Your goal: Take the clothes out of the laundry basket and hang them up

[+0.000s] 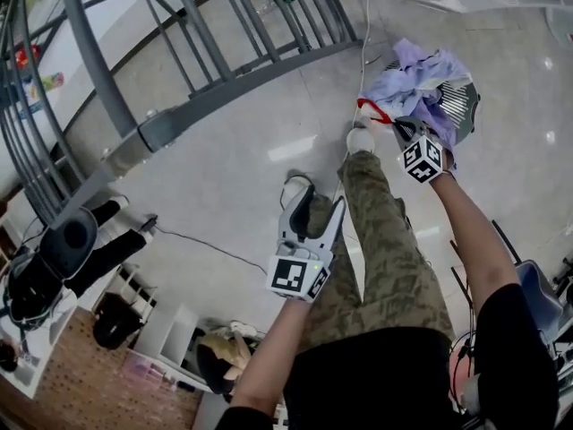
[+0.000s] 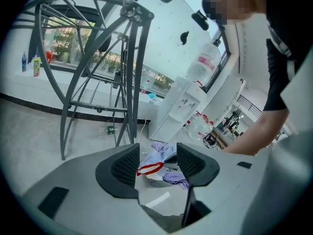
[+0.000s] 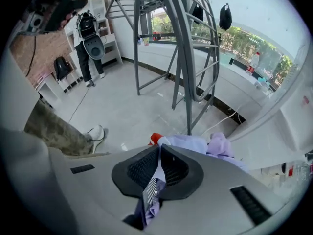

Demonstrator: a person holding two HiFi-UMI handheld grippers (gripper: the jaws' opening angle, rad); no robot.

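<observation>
A laundry basket (image 1: 464, 106) stands on the floor at the upper right, heaped with lavender clothes (image 1: 421, 72); a red hanger (image 1: 374, 112) lies at its near edge. My right gripper (image 1: 403, 125) is over the basket's edge, shut on a fold of lavender and white striped cloth (image 3: 155, 177) that runs up between its jaws (image 3: 159, 153) from the pile (image 3: 195, 143). My left gripper (image 1: 313, 202) hovers lower in the head view, over the floor, open and empty (image 2: 158, 155). Between its jaws I see the basket (image 2: 155, 181), clothes (image 2: 174, 178) and red hanger (image 2: 149, 169) beyond.
A grey metal drying rack (image 1: 179, 115) curves across the upper left, also standing tall (image 3: 181, 43) behind the basket. My camouflage trouser leg (image 1: 376, 240) and white shoe (image 1: 361, 139) are beside the basket. A white cable (image 1: 363, 52) crosses the floor. Another person (image 1: 63, 249) stands at the left by shelves (image 1: 161, 330). A water dispenser (image 2: 183, 106) is beyond.
</observation>
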